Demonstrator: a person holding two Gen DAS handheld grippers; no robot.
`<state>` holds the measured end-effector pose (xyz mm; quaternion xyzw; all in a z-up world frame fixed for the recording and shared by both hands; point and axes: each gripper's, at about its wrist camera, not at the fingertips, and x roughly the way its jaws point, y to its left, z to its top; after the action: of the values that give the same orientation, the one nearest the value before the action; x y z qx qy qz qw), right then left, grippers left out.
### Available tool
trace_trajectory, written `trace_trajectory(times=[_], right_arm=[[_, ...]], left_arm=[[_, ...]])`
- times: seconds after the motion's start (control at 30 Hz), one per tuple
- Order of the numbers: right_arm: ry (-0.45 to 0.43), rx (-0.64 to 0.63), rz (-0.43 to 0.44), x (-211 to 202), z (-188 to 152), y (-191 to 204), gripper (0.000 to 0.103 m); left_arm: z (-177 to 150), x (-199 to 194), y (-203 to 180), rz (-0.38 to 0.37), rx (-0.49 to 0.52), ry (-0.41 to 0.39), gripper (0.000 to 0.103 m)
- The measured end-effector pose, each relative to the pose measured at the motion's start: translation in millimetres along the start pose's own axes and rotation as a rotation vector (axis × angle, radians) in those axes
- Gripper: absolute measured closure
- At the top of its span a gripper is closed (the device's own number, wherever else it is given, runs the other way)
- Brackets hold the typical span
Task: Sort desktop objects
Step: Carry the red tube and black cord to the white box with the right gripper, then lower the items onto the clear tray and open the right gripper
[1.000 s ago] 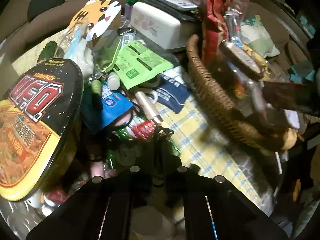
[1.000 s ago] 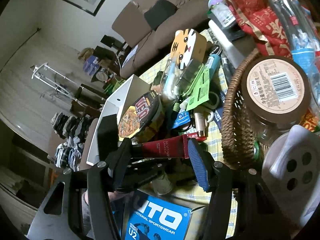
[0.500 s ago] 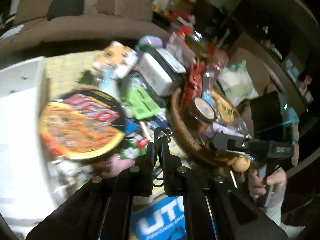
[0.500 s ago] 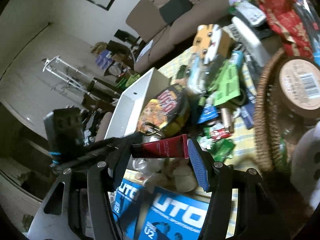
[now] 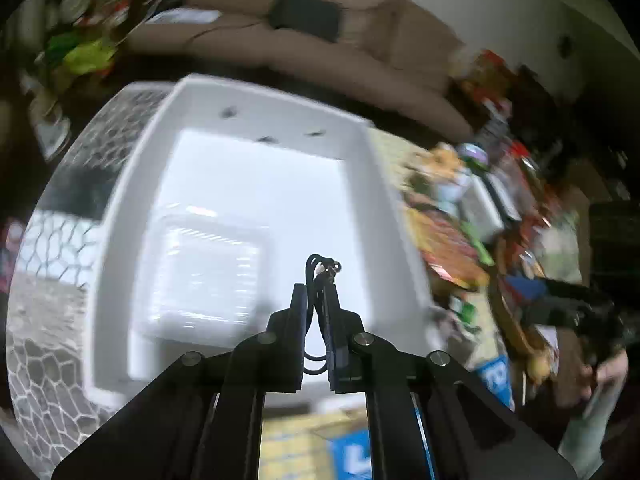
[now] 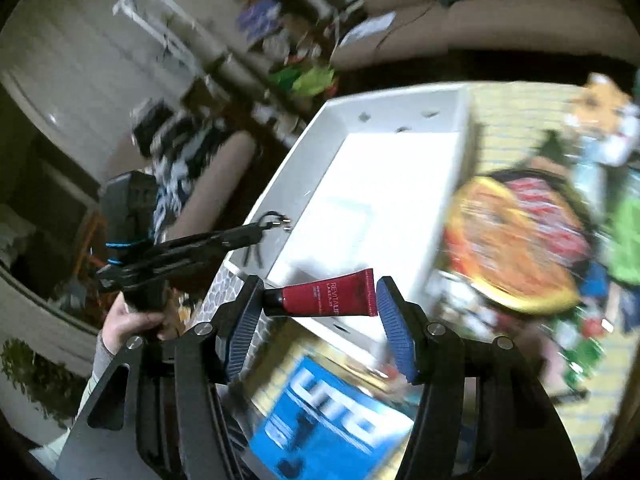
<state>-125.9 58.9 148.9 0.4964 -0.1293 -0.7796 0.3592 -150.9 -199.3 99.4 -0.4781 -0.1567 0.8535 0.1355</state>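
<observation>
My left gripper point(image 5: 317, 292) is shut on a thin black cord with a small metal clasp point(image 5: 322, 270), held above the white bin point(image 5: 372, 168). In the right wrist view the left gripper point(image 6: 256, 232) reaches over the bin's near left rim, the cord's clasp point(image 6: 276, 222) at its tip. My right gripper point(image 6: 320, 296) is shut on a red cosmetic tube point(image 6: 328, 299), gripped end to end, cap to the left, just short of the white bin point(image 6: 280, 184). A clear plastic lid point(image 5: 200, 268) lies on the bin's floor.
Right of the bin lies a crowded pile: a round noodle bowl point(image 6: 516, 240), a tiger-faced card point(image 6: 600, 100), green packets point(image 6: 628, 240). A blue box point(image 6: 332, 420) sits at the near edge. A sofa point(image 5: 320, 52) stands behind. A hand point(image 6: 132, 320) holds the left gripper.
Both grippers swung left from the clutter and basket to the white bin, rising a little. The left still grips the cord, the right still grips the red tube.
</observation>
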Motion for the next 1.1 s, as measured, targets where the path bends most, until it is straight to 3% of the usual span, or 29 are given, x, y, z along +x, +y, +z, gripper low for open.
trace_trajectory(times=[0.23,0.4,0.43,0.5,0.67,0.77,0.87,1.0,1.1], right_arm=[[0.177,0.042,-0.072,148,38,18,0.048],[0.258,0.040,-0.135,218,51,14,0.048],[0.267,0.034,-0.147,228,55,15,0.048],[0.274,0.020,-0.173,245,63,16,0.048],[0.278,0.019,-0.179,268,70,16,0.046],[0.226,0.051,-0.142,271,77,16,0.046],[0.247,0.095,-0.114,277,78,13,0.041],[0.233,0.080,-0.151,260,76,13,0.040],[0.229,0.061,-0.160,240,72,16,0.040]], left_arm=[[15,37,49,0.061,-0.057,0.012,0.097],[19,44,66,0.070,-0.052,0.011,0.098],[18,41,68,0.077,-0.053,0.006,0.102],[18,39,72,0.067,-0.054,-0.001,0.100],[15,23,79,0.069,-0.062,-0.039,0.094],[13,14,80,0.089,-0.059,-0.061,0.091],[11,10,83,0.094,-0.067,-0.063,0.076],[7,9,82,0.095,-0.068,-0.056,0.073],[0,7,73,0.102,-0.060,-0.053,0.058]])
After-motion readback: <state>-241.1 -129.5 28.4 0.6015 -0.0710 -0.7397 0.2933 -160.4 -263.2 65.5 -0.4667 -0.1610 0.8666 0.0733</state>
